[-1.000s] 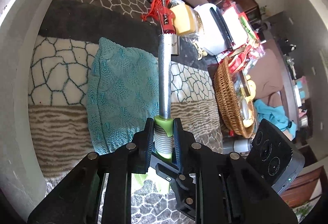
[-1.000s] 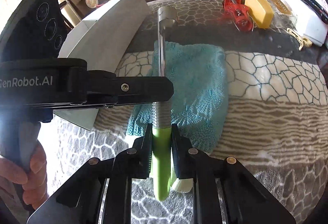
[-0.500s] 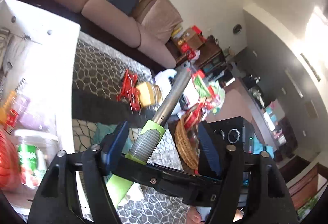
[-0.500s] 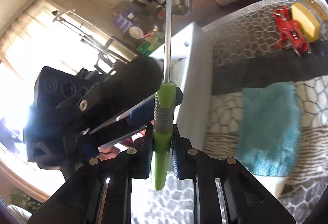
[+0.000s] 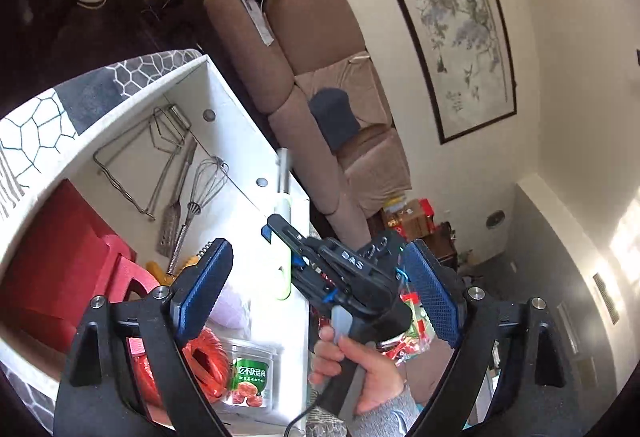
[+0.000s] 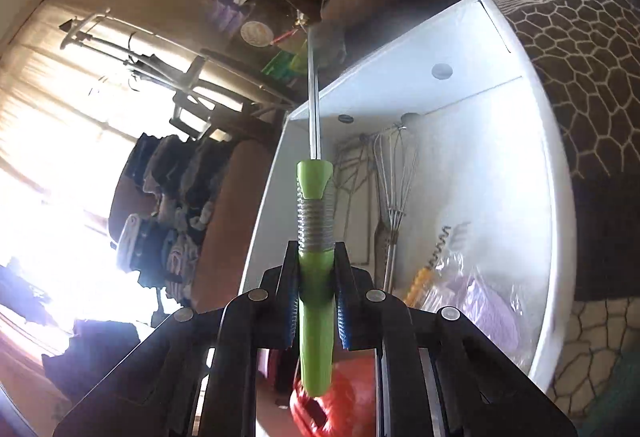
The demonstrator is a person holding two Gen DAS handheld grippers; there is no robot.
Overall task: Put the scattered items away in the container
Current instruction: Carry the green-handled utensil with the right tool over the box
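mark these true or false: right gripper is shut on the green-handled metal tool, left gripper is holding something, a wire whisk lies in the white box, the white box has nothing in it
1. The right gripper is shut on the green-handled metal tool. True.
2. The left gripper is holding something. False: its jaws stand open and apart, with nothing between them.
3. A wire whisk lies in the white box. True.
4. The white box has nothing in it. False: it also holds a red box, an orange cord coil and a clear lidded tub.
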